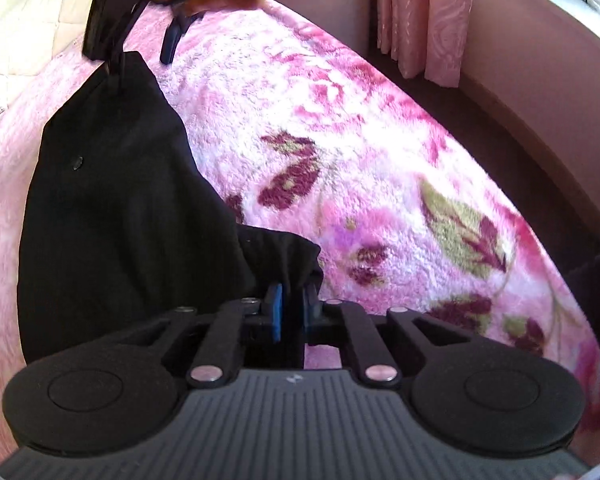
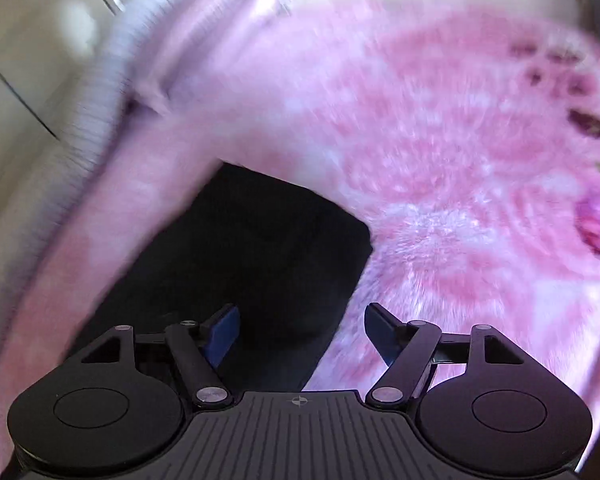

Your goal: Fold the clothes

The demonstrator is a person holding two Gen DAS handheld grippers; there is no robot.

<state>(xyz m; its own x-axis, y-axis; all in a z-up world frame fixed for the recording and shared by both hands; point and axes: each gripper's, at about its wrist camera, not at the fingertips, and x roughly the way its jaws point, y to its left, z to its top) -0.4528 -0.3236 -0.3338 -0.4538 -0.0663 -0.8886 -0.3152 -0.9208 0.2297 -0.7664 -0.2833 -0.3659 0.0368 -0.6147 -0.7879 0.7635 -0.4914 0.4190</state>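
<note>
A black garment (image 1: 116, 208) lies on a pink flowered blanket (image 1: 380, 168) on a bed. My left gripper (image 1: 292, 300) is shut on a bunched edge of the black garment at its near end. My right gripper (image 1: 148, 36) shows blurred at the garment's far end in the left wrist view. In the right wrist view, my right gripper (image 2: 300, 332) is open, its blue pads (image 2: 222, 334) spread above the black garment (image 2: 252, 264) and holding nothing. That view is motion-blurred.
Pink curtains (image 1: 420, 16) hang at the far right beyond the bed's edge. A dark floor strip (image 1: 500, 132) runs beside the bed. A cream quilted headboard (image 1: 28, 12) stands at the upper left. A white wall or cabinet (image 2: 28, 60) is left of the blanket.
</note>
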